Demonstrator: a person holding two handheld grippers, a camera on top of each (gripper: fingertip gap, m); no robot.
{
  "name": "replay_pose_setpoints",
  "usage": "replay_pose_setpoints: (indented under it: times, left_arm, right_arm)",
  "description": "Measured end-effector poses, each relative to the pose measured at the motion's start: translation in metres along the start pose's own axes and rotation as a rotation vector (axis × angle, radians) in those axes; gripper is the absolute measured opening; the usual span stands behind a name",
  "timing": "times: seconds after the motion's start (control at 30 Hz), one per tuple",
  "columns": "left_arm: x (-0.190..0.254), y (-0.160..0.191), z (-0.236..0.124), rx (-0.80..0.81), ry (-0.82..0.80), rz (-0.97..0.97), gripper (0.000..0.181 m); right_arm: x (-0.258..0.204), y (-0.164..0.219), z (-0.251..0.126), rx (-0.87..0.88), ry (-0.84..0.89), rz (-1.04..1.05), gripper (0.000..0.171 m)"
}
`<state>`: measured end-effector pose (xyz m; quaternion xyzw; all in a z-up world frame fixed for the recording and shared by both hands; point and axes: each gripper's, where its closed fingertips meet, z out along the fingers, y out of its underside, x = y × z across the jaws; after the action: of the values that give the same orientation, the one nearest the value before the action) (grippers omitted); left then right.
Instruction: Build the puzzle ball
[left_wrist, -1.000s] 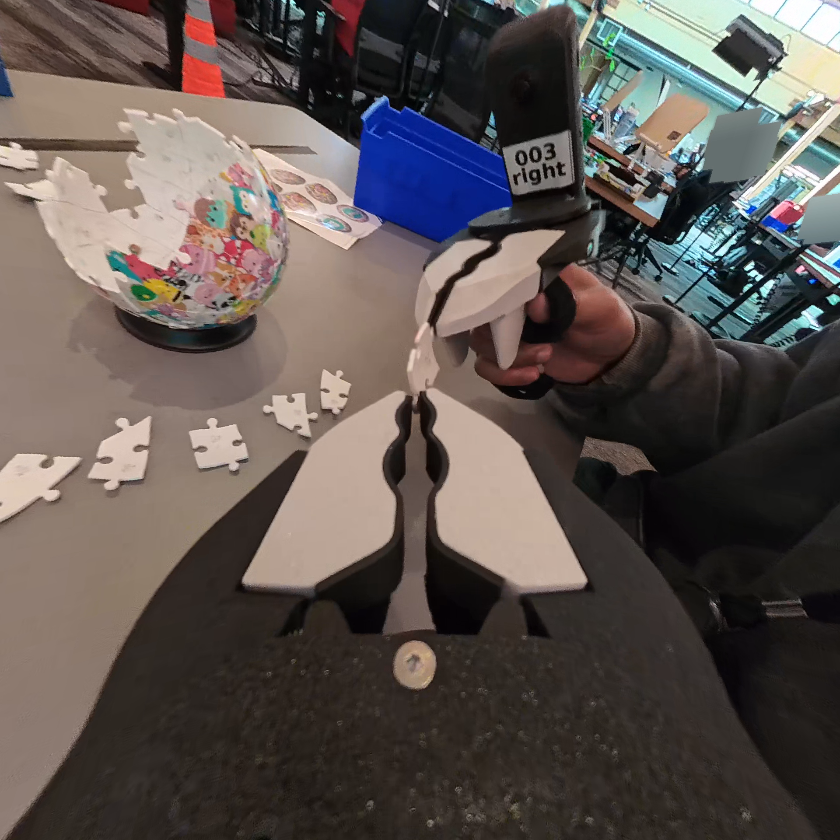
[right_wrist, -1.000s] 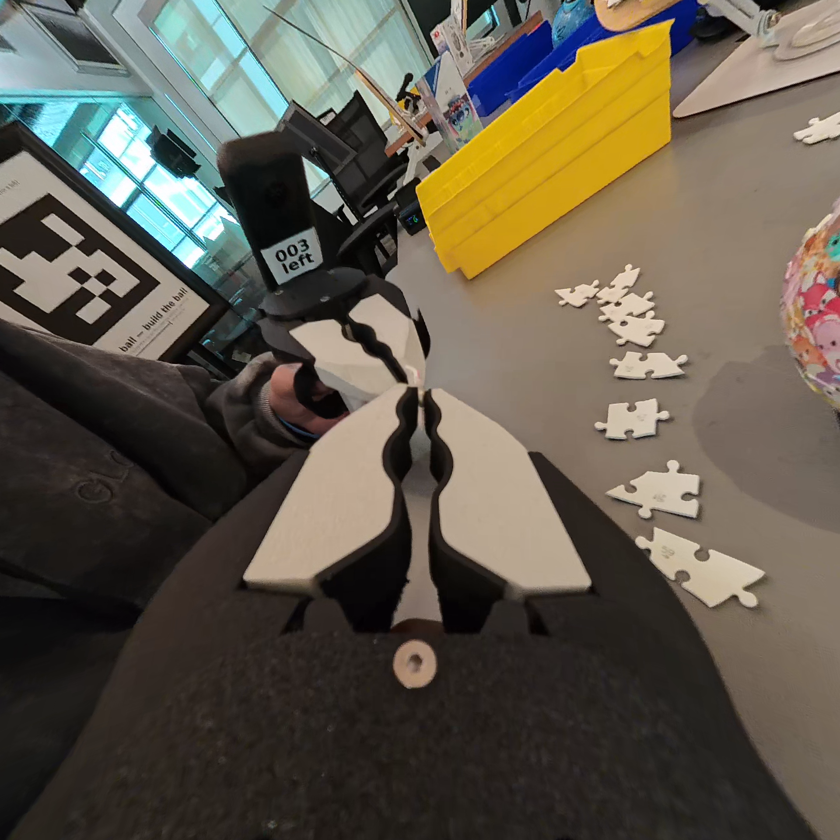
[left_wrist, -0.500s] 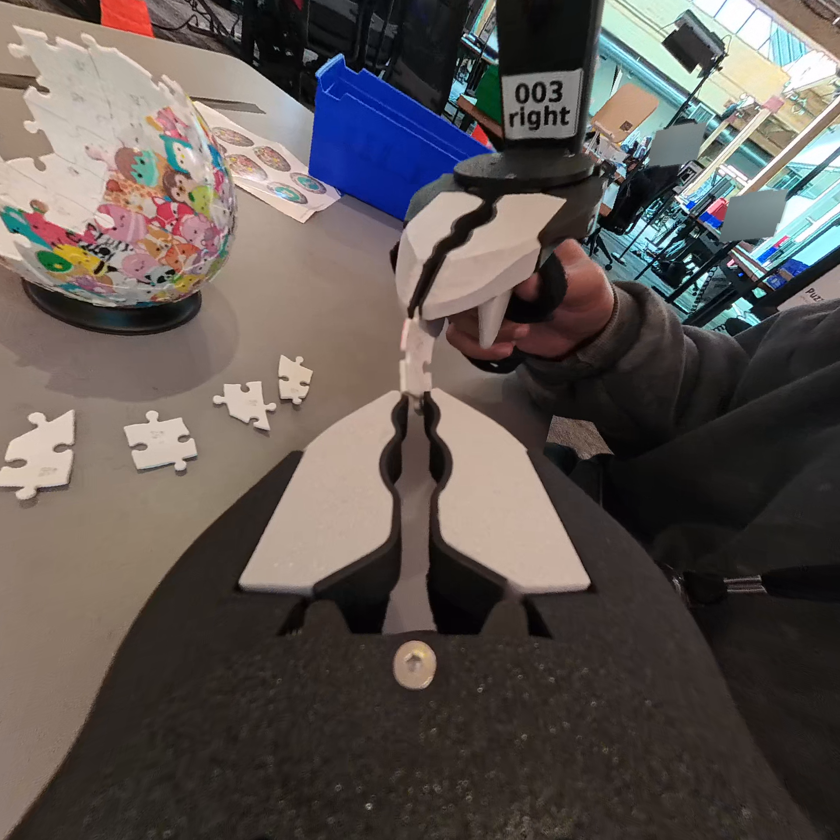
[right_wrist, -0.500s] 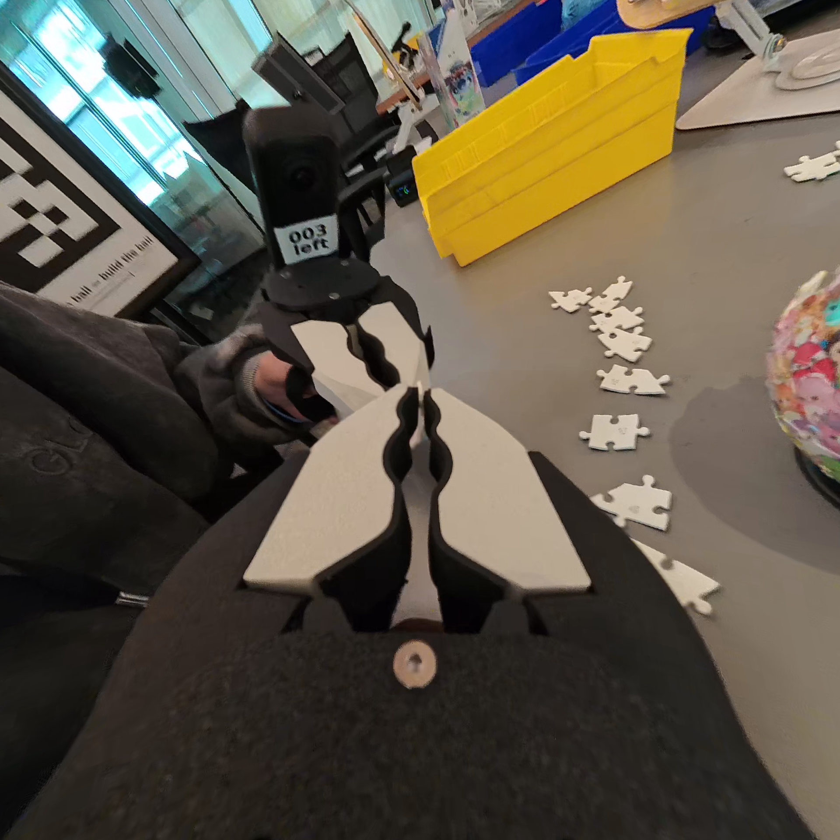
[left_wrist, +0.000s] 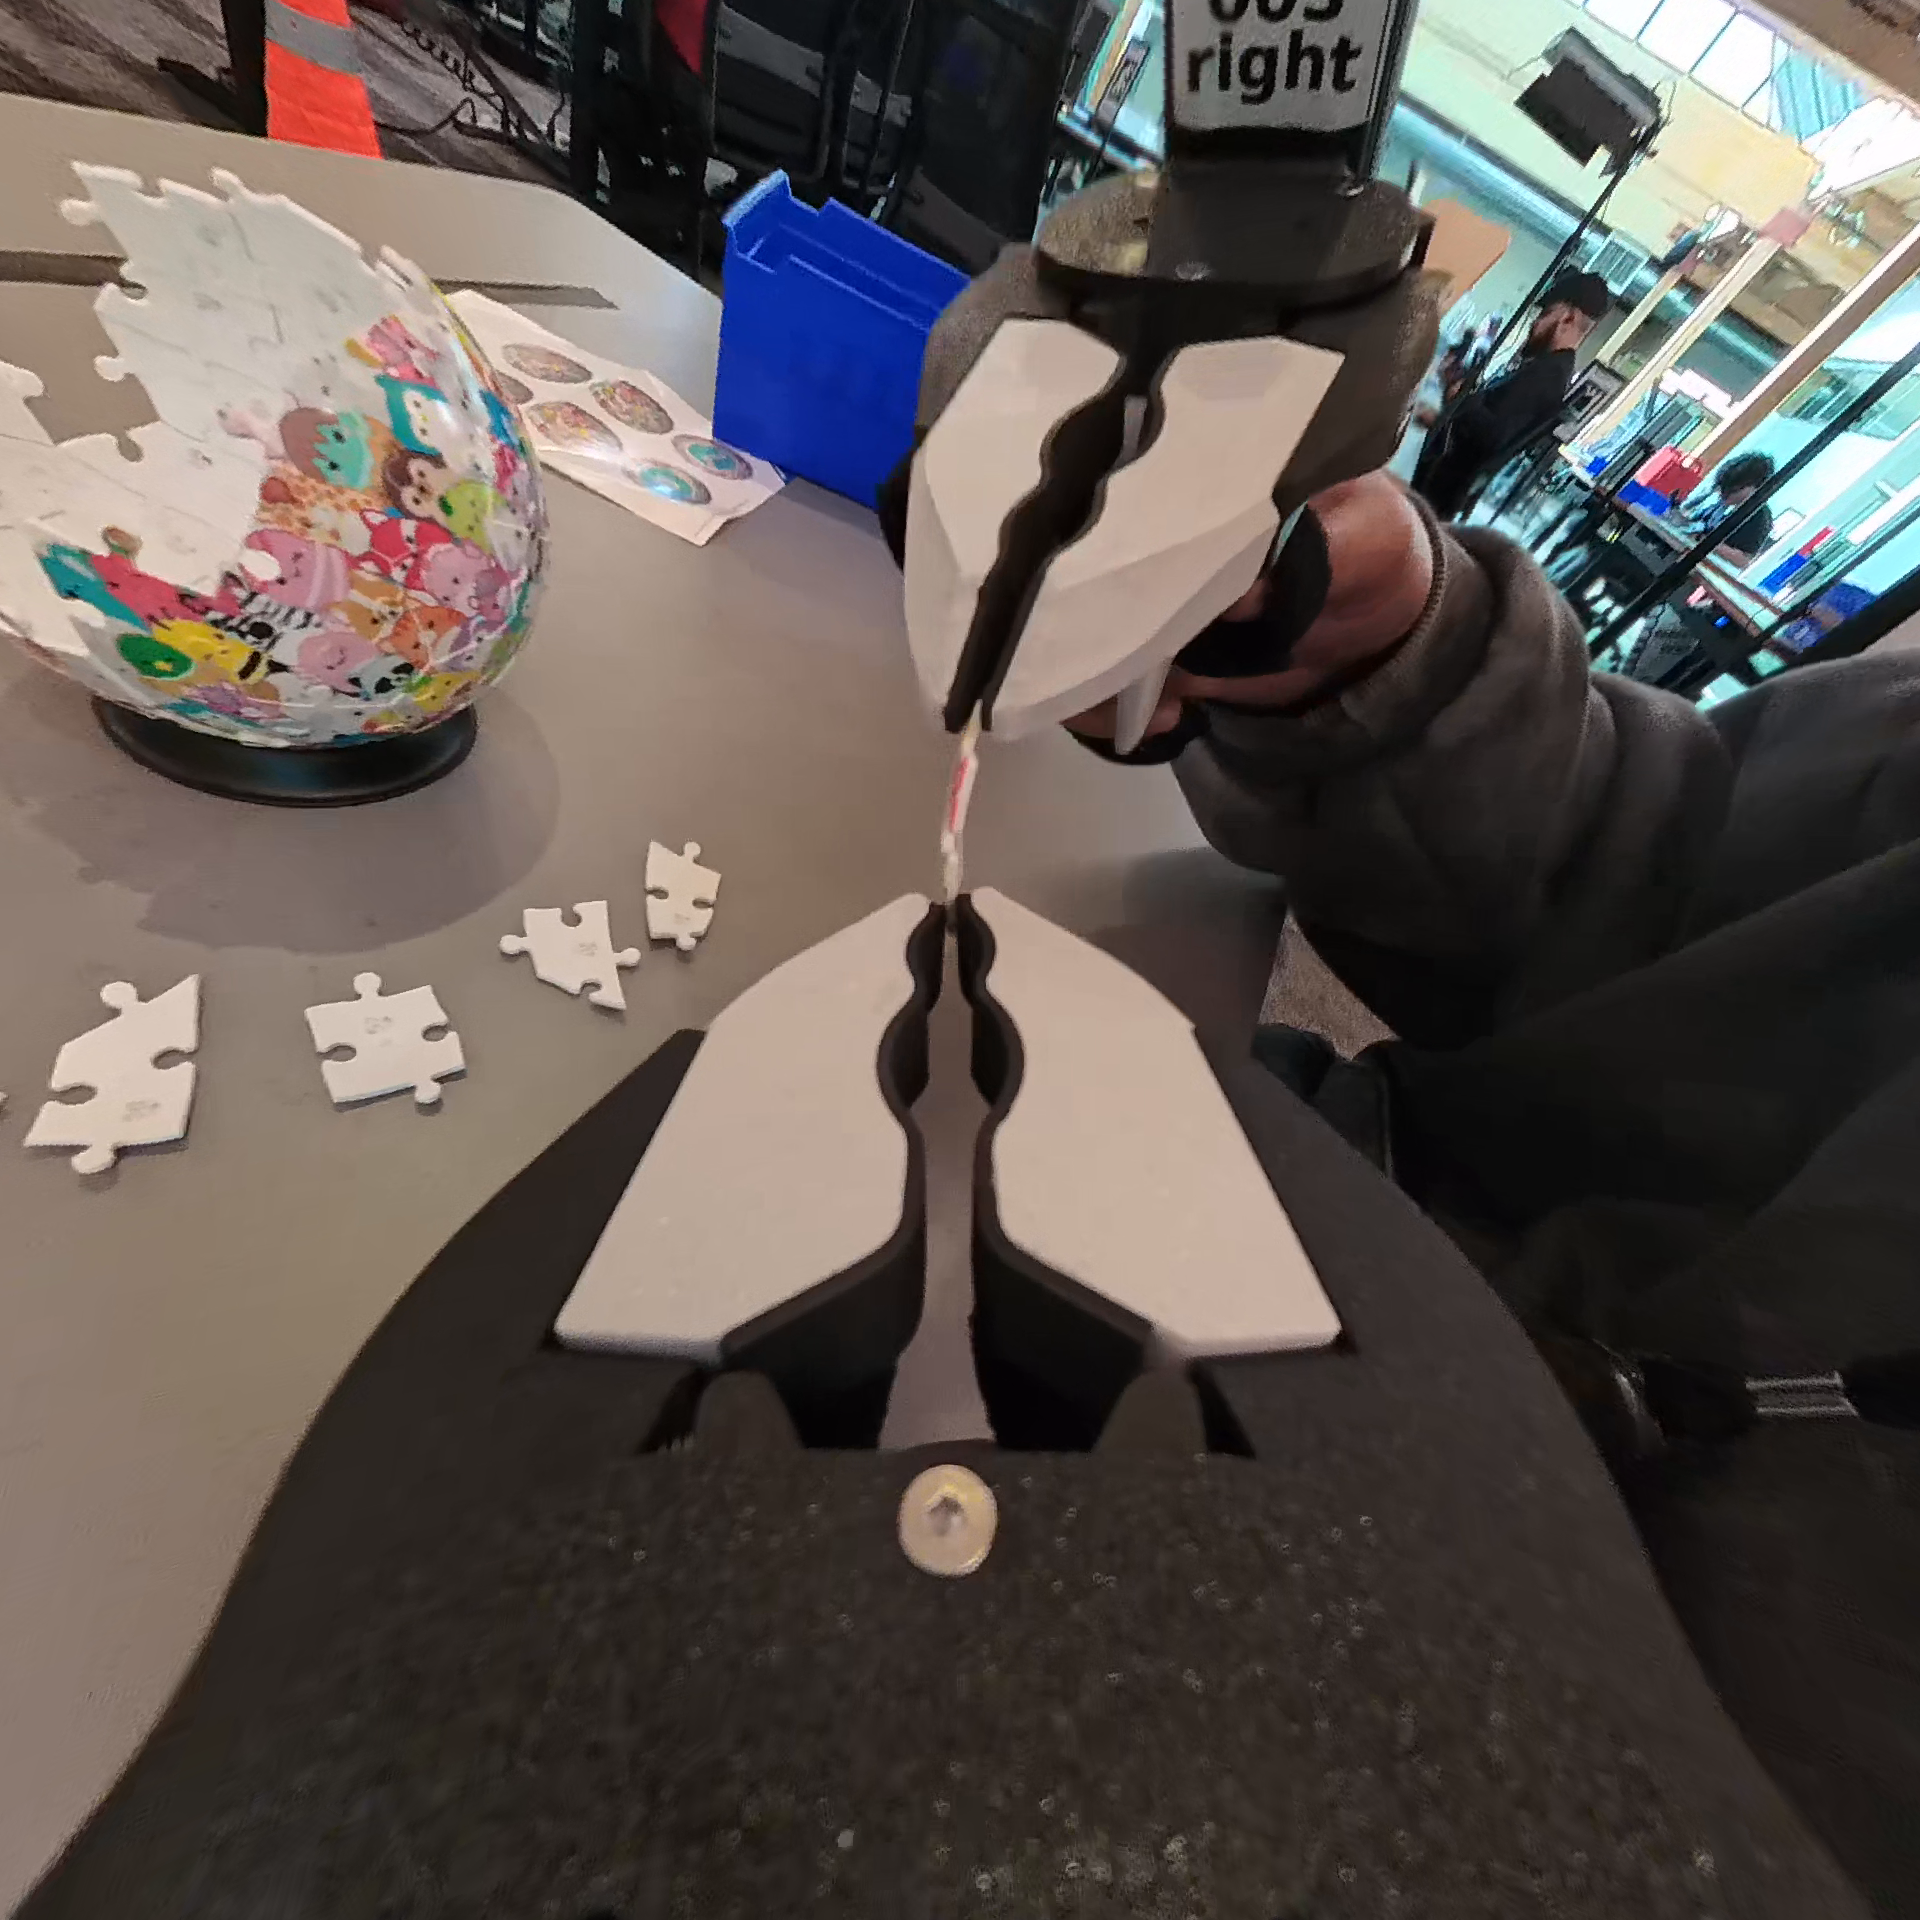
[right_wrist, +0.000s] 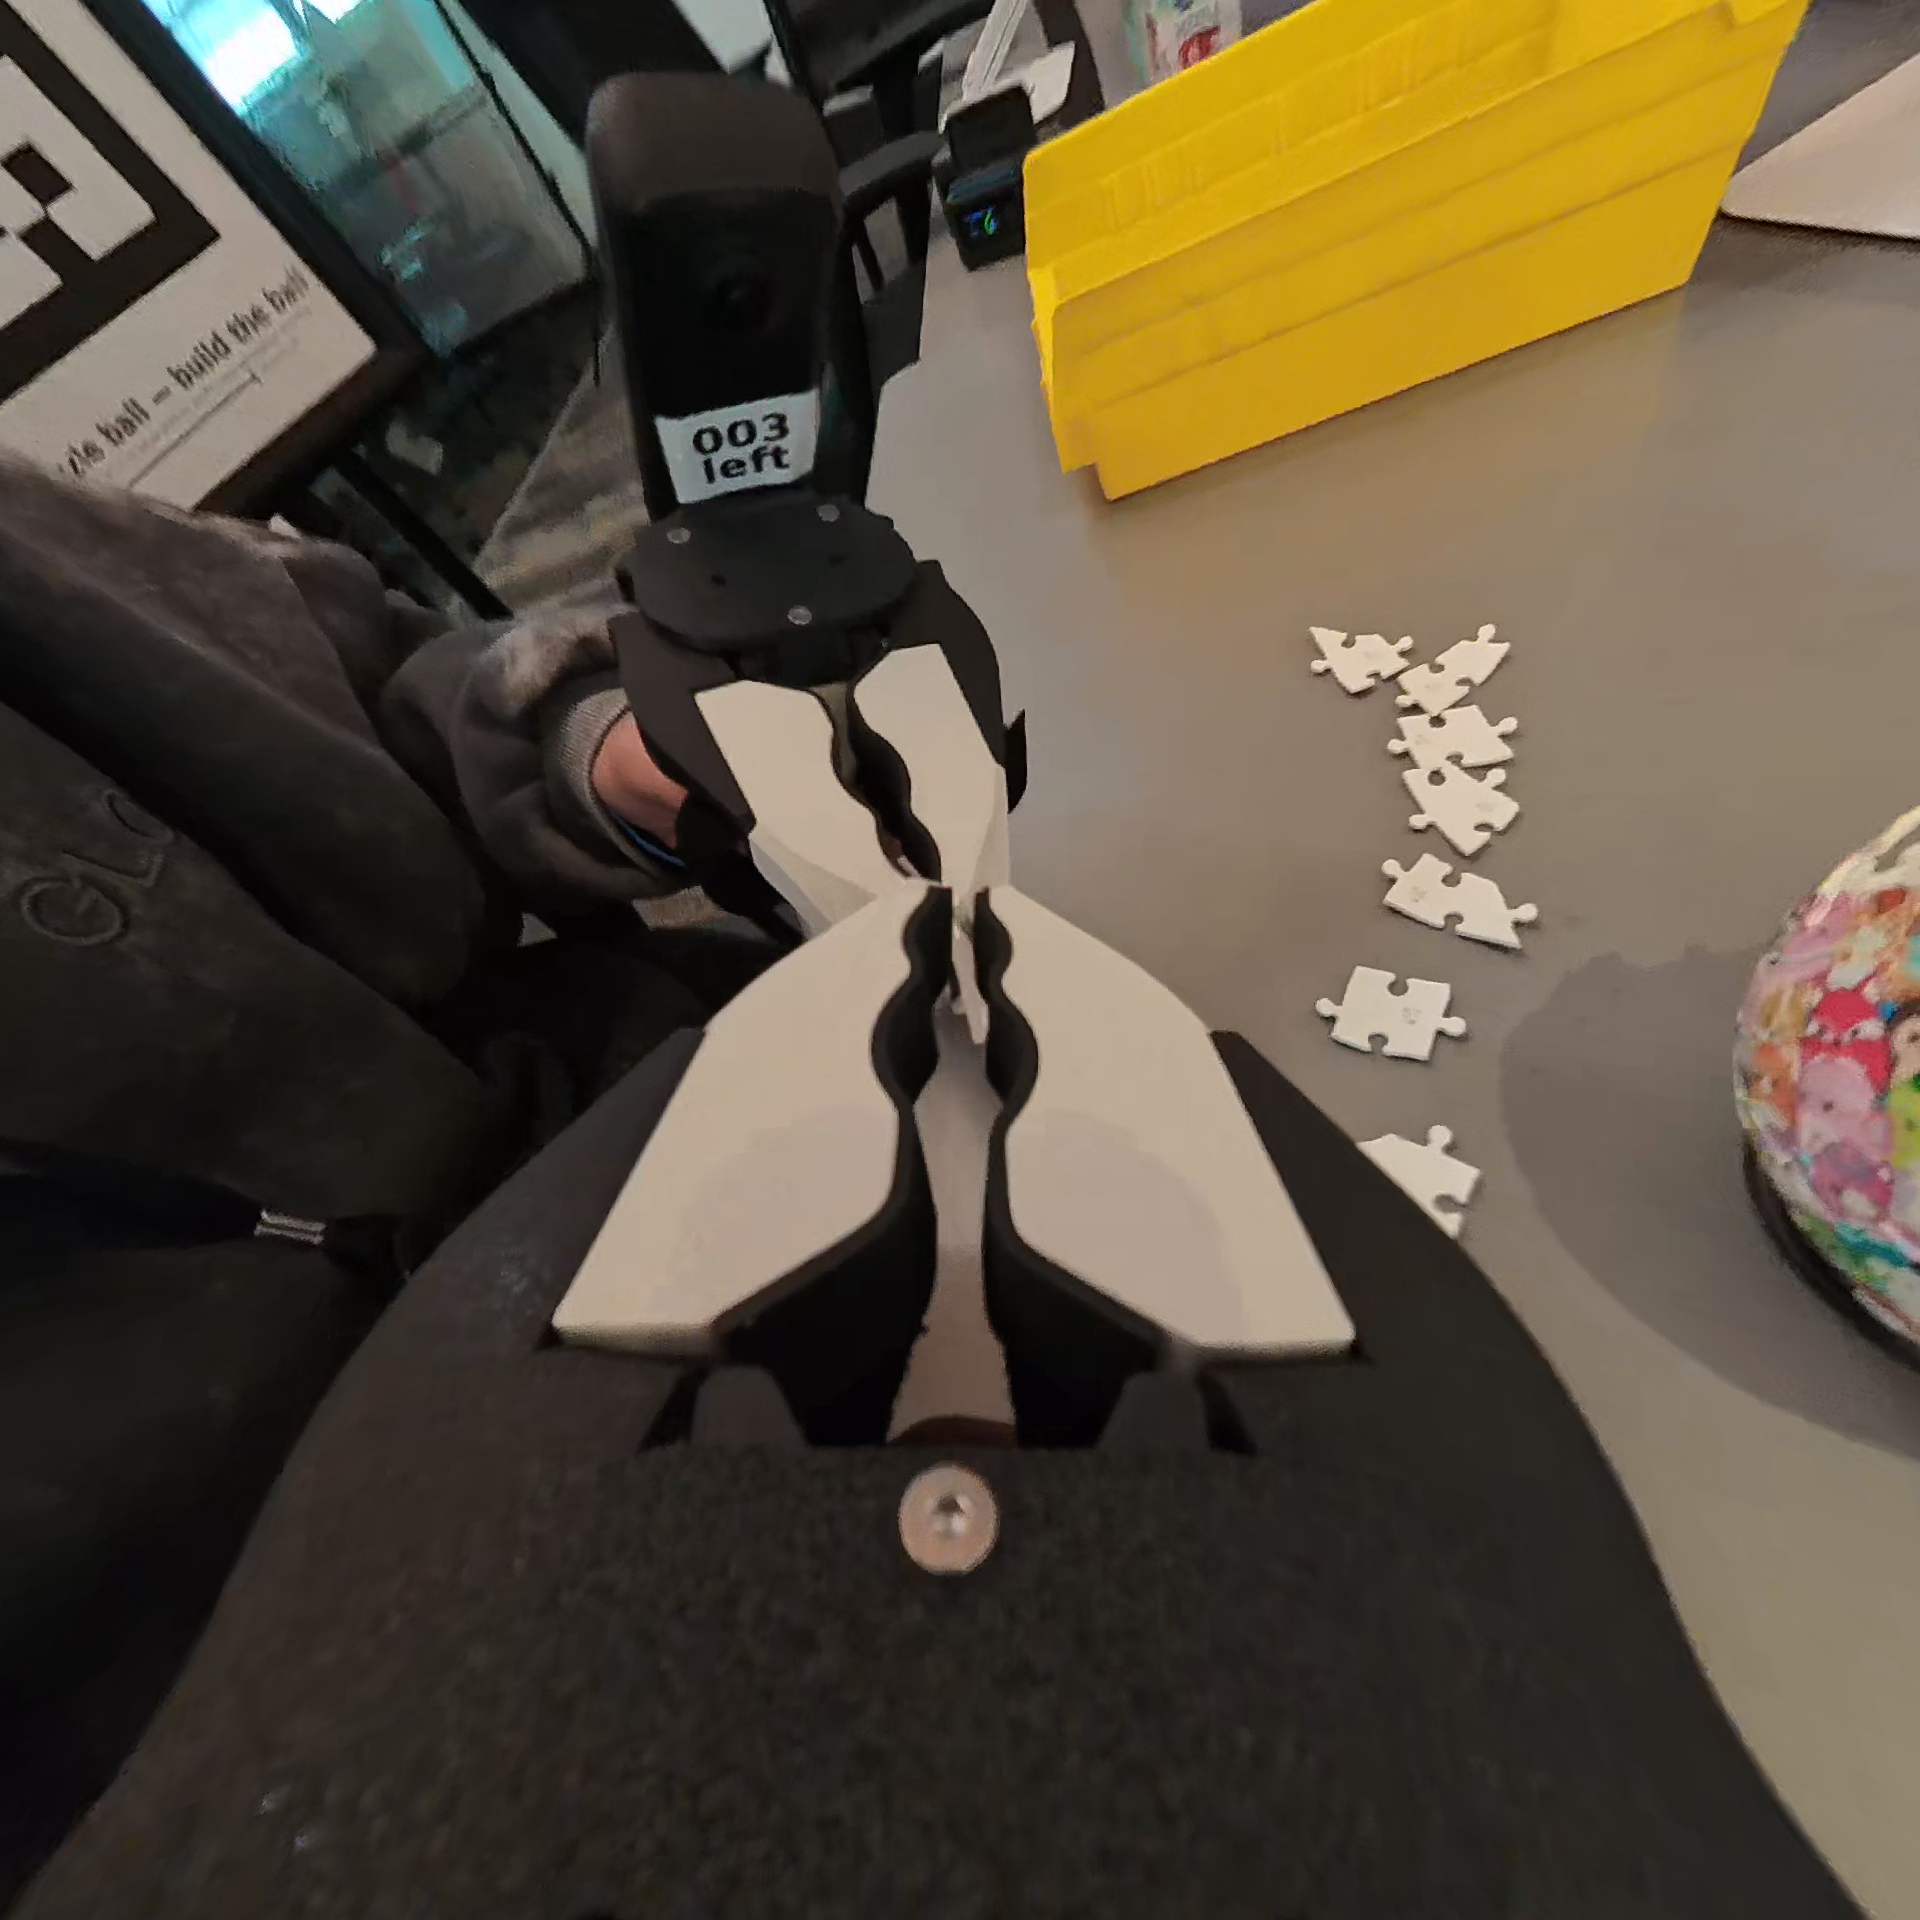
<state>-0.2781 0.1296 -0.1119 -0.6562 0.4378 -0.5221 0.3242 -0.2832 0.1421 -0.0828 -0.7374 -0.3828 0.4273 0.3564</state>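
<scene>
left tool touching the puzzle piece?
Touching. Left wrist view: the puzzle piece, hanging edge-on from the right tool, has its lower end pinched at the left tool tips.

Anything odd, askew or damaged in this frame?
No damage shows. One oddity: a single puzzle piece hangs edge-on in mid-air, pinched by both the right gripper and left gripper at once. The half-built puzzle ball sits upright on its stand.

Facing each other tip to tip above the table's near edge, left gripper (left_wrist: 951, 906) and right gripper (left_wrist: 968, 717) both pinching closed on one puzzle piece (left_wrist: 957, 821) between them.
</scene>
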Motion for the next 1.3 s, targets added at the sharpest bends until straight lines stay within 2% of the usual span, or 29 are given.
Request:
replay_pose_setpoints:
  times: [0.23,0.47,0.83,1.1,1.17,1.23,1.3]
  left_arm:
    - [0.000,-0.008,-0.006,0.057,0.027,-0.043,0.002]
    - [-0.003,-0.008,-0.006,0.057,0.015,-0.042,0.002]
    - [-0.005,-0.005,-0.006,0.041,0.009,-0.042,0.002]
    - [-0.006,-0.009,-0.005,0.056,0.004,-0.036,0.002]
    - [-0.013,-0.012,-0.008,0.044,-0.015,-0.041,0.005]
    - [-0.025,-0.021,-0.015,0.044,-0.042,-0.036,0.023]
    - [-0.043,-0.033,-0.025,0.045,-0.085,-0.013,0.024]
  right_arm:
    - [0.000,-0.017,-0.018,-0.294,0.054,-0.367,0.021]
    - [0.011,0.003,-0.002,-0.651,0.191,-0.672,0.013]
    - [0.008,-0.004,0.001,-0.673,0.183,-0.692,0.007]
    - [0.007,-0.005,-0.002,-0.765,0.136,-0.709,0.002]
    - [0.018,-0.022,-0.012,-0.784,0.185,-0.762,0.002]
    - [0.037,-0.057,-0.034,-0.799,0.280,-0.815,0.002]
    - [0.061,-0.098,-0.054,-0.794,0.373,-0.830,0.002]
